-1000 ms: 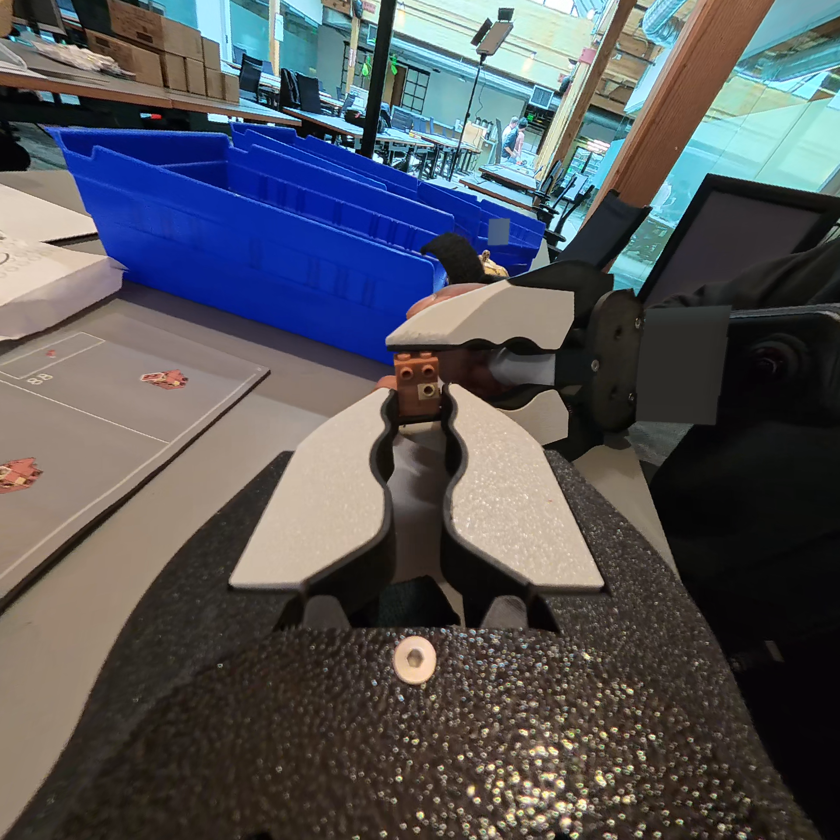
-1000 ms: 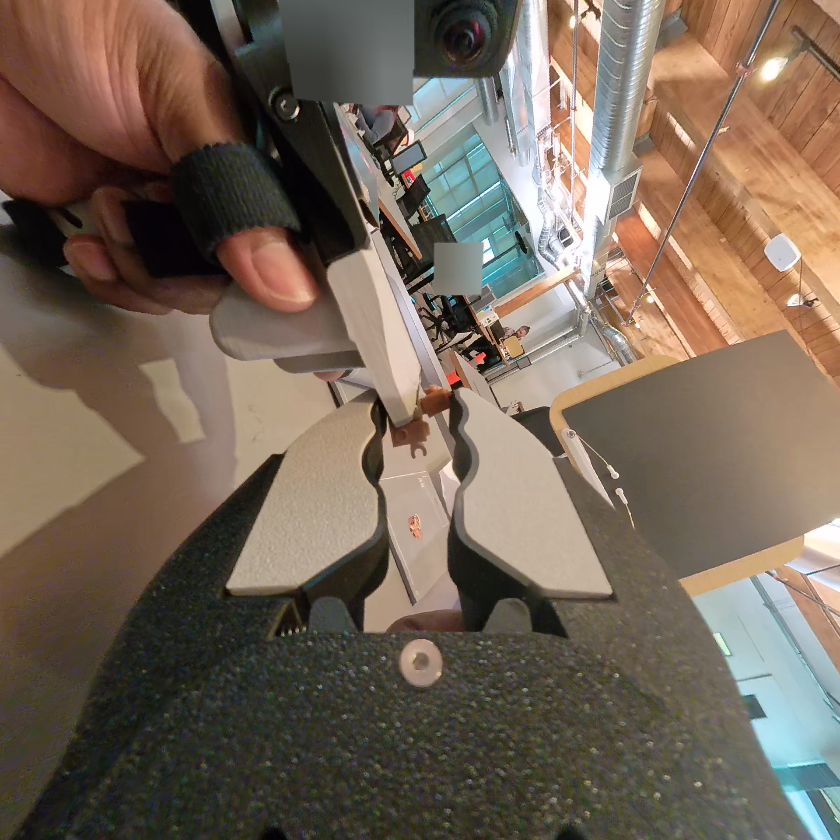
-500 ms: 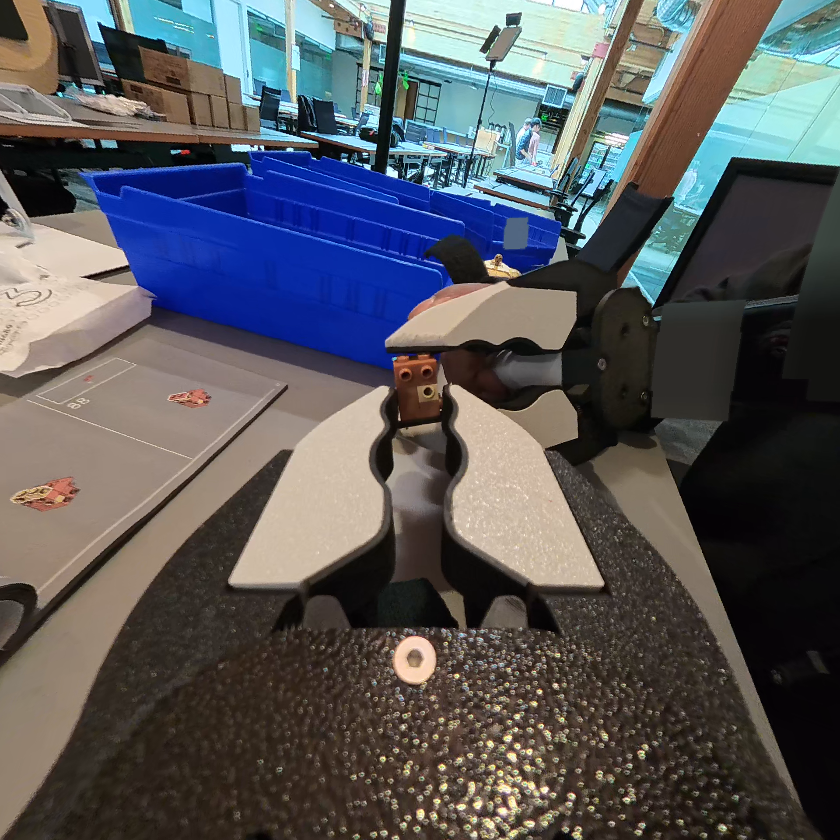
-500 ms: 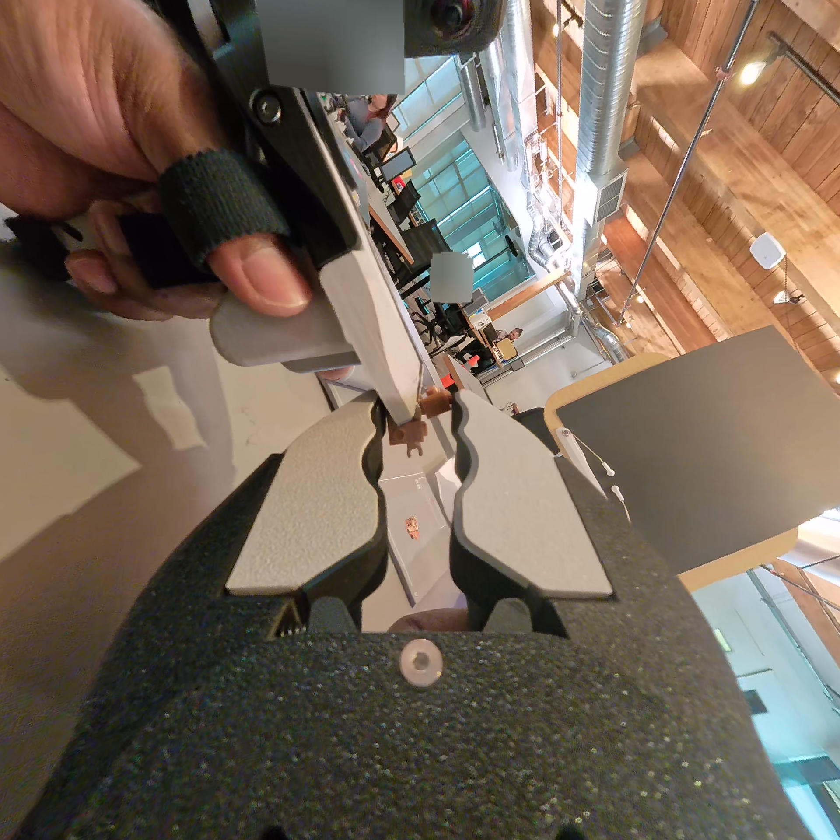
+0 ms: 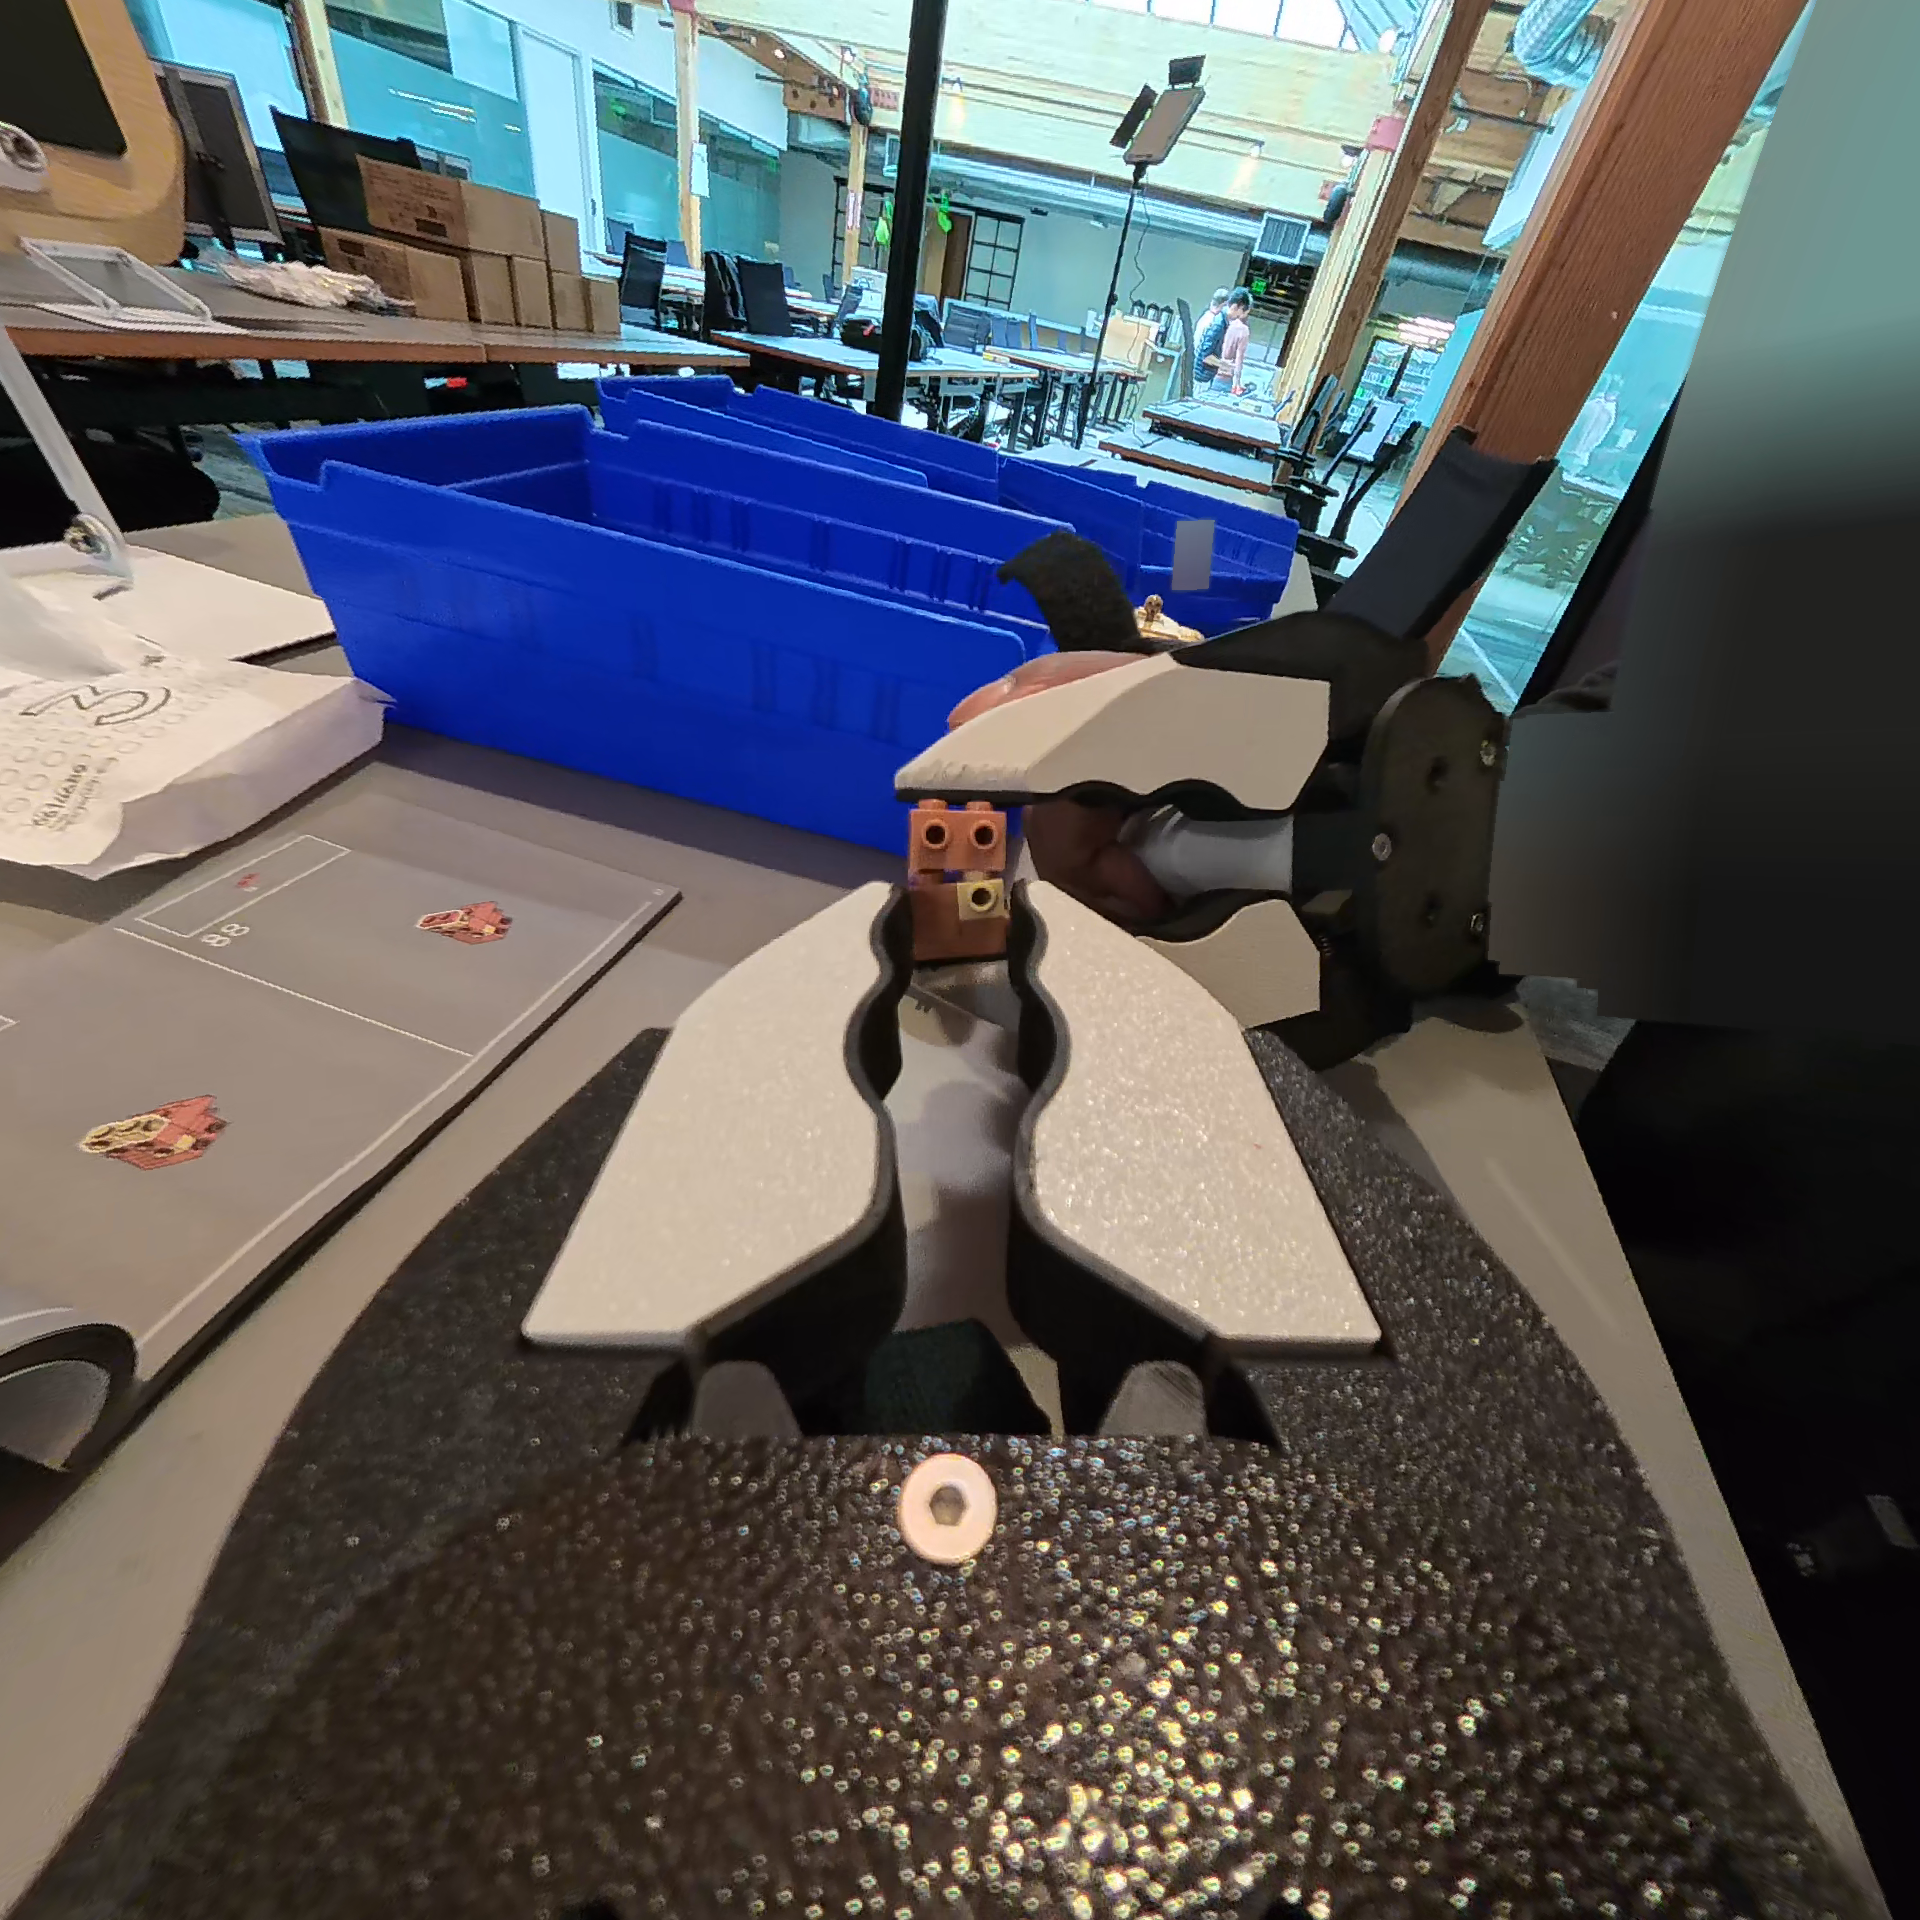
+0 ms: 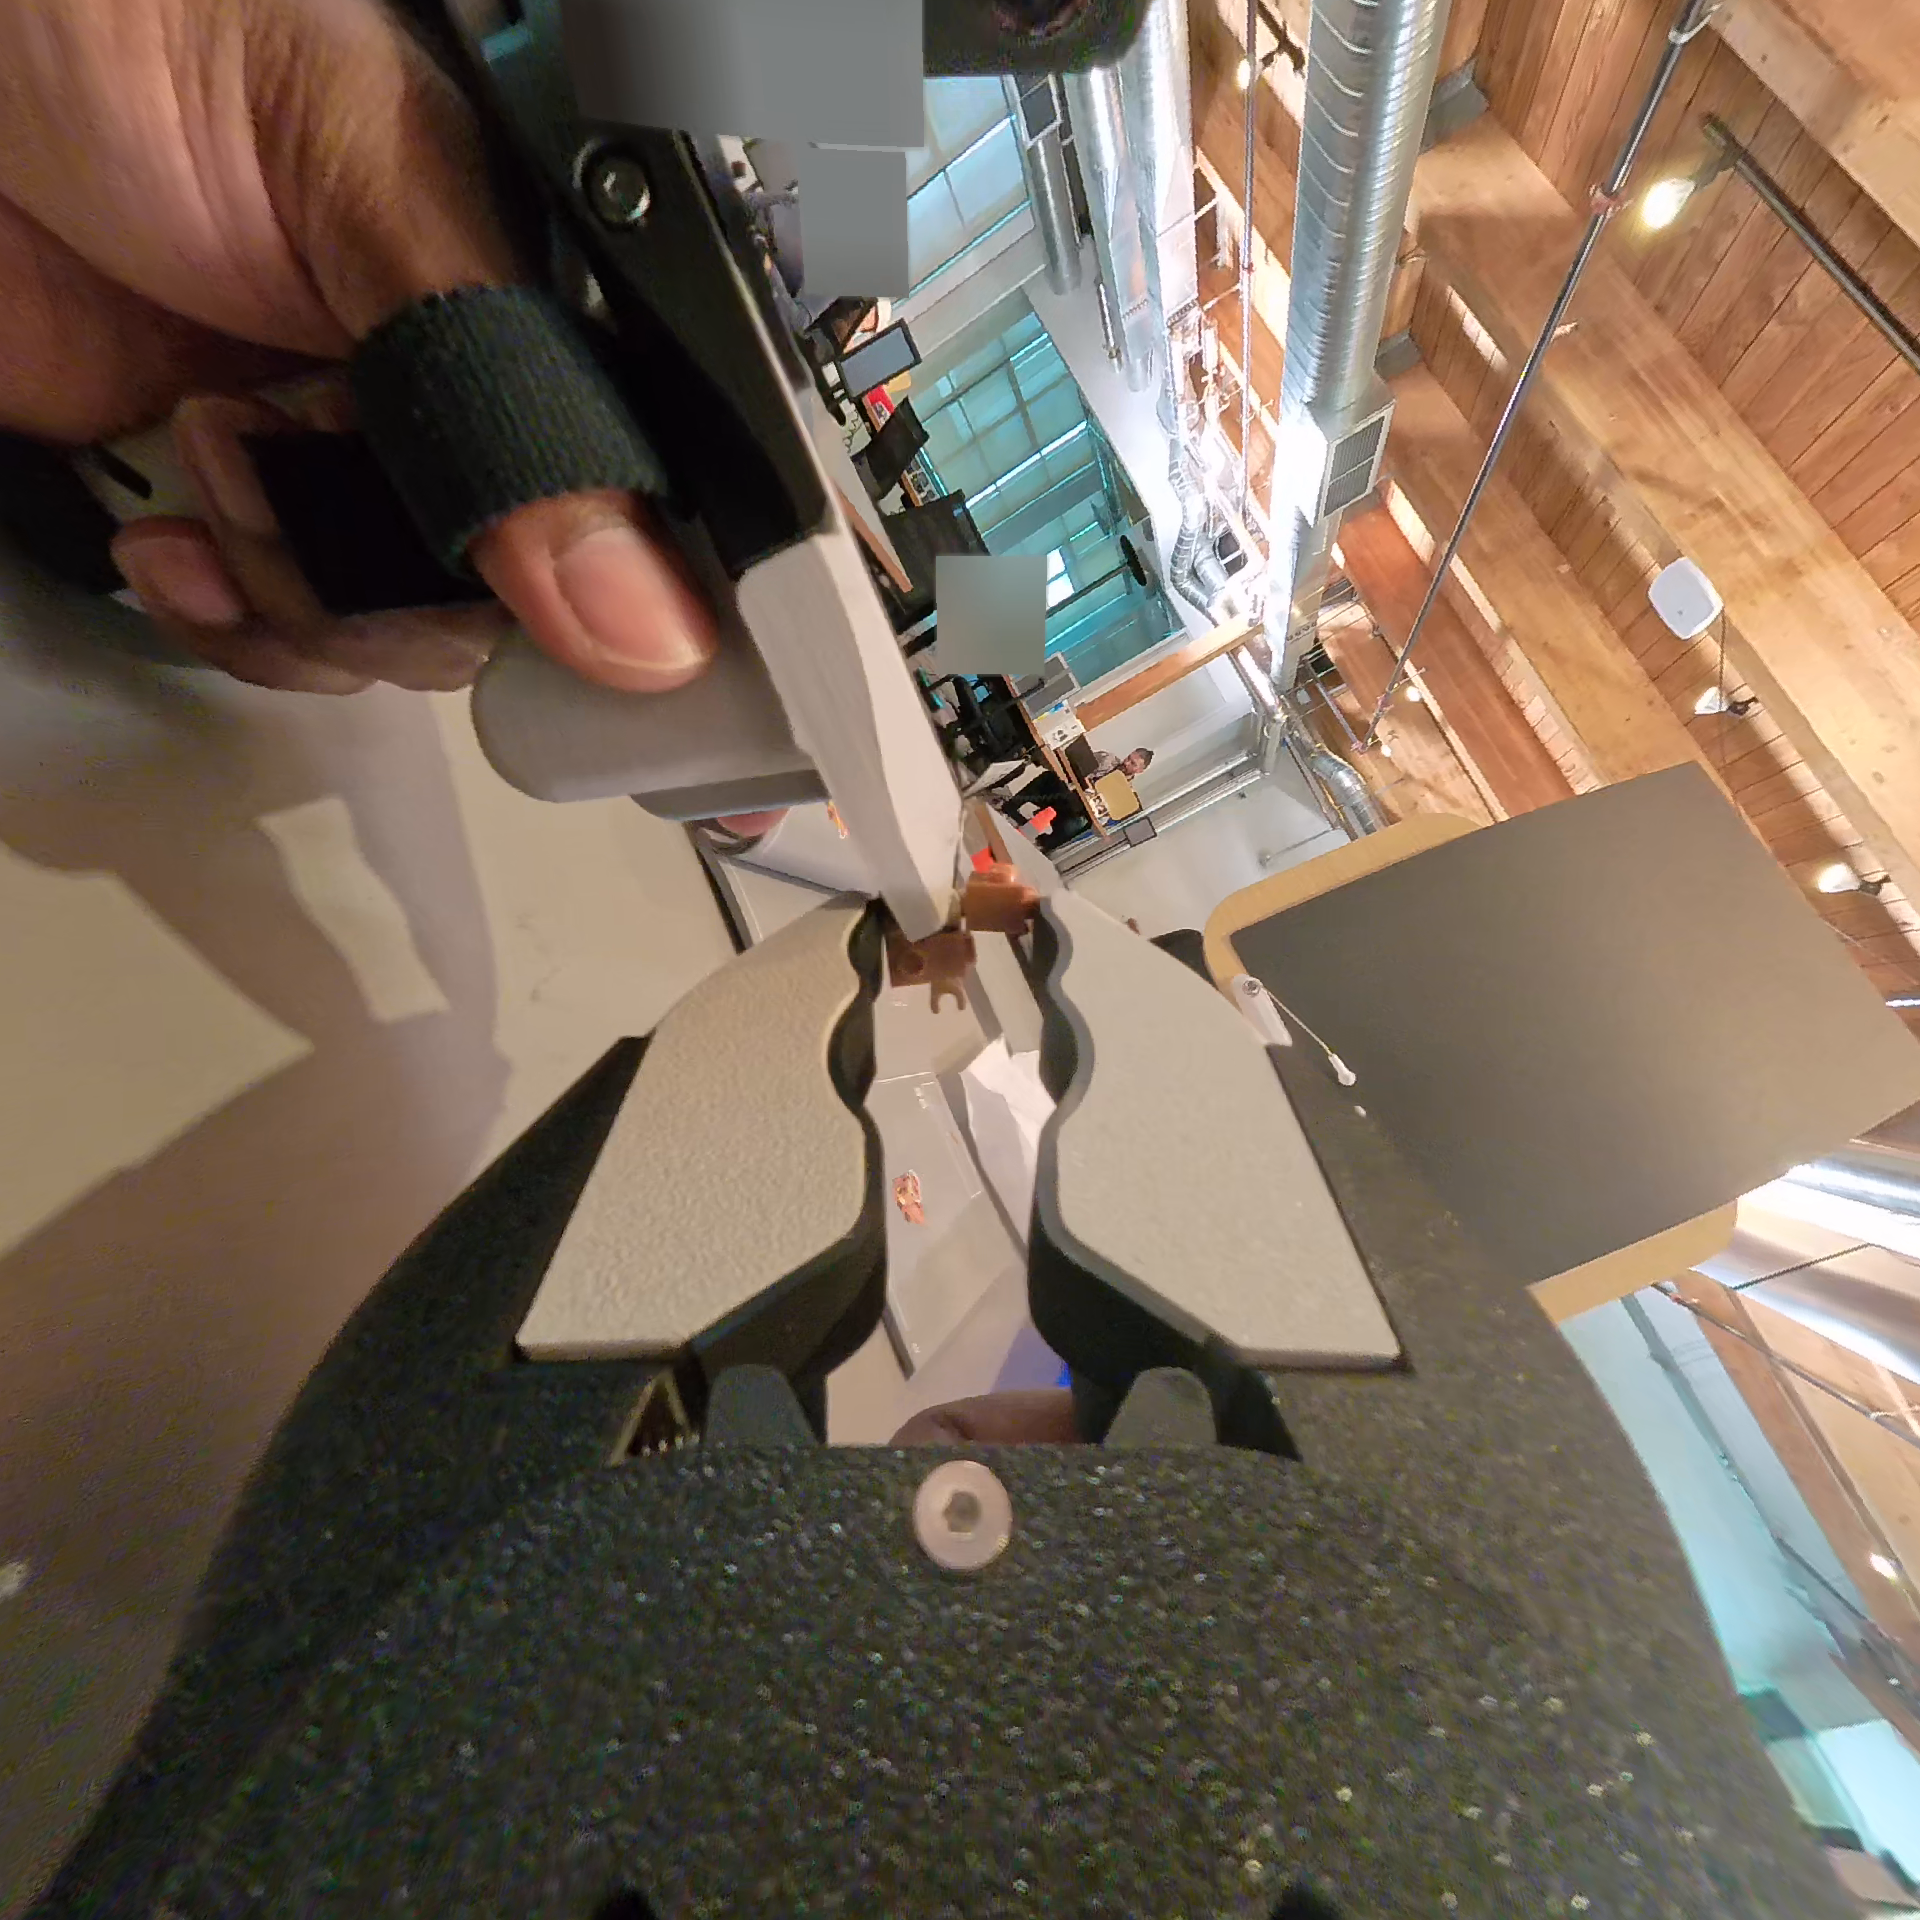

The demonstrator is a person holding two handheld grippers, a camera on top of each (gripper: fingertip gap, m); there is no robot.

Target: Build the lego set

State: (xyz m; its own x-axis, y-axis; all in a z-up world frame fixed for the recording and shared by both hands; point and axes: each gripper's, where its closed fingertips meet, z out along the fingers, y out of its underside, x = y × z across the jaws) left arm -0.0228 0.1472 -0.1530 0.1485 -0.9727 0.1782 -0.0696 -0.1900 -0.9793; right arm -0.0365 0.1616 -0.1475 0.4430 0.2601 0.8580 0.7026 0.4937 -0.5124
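While both grippers meet above the tabletop (image 5: pixel 727 862), these points hold:

Left gripper (image 5: pixel 958 914): clenched on the lower, darker part of a small brown brick assembly (image 5: pixel 958 883), both pads pressed against its sides.

Right gripper (image 6: pixel 956 935): reaches in from the right of the left wrist view, turned on its side, one finger (image 5: pixel 1091 727) lying on the assembly's top studs and the other finger below; it appears clamped on the same assembly, though the lower contact is hidden behind the left gripper.

Assembly orientation: long axis upright in the left wrist view, top studs against the right gripper's upper finger; two round side holes on the lighter upper brick and a tan piece (image 5: pixel 980 899) on the lower part face the left camera.

Assembly location: held in the air above the tabletop, in front of the blue bins (image 5: pixel 623 623).

Nearby: a grey instruction sheet (image 5: pixel 312 1018) lies to the left, a white paper bag (image 5: pixel 156 748) beyond it.

Hard to make out: in the right wrist view the assembly is small and partly covered by the left gripper's finger (image 6: pixel 873 748); a hand (image 6: pixel 260 312) grips that tool.
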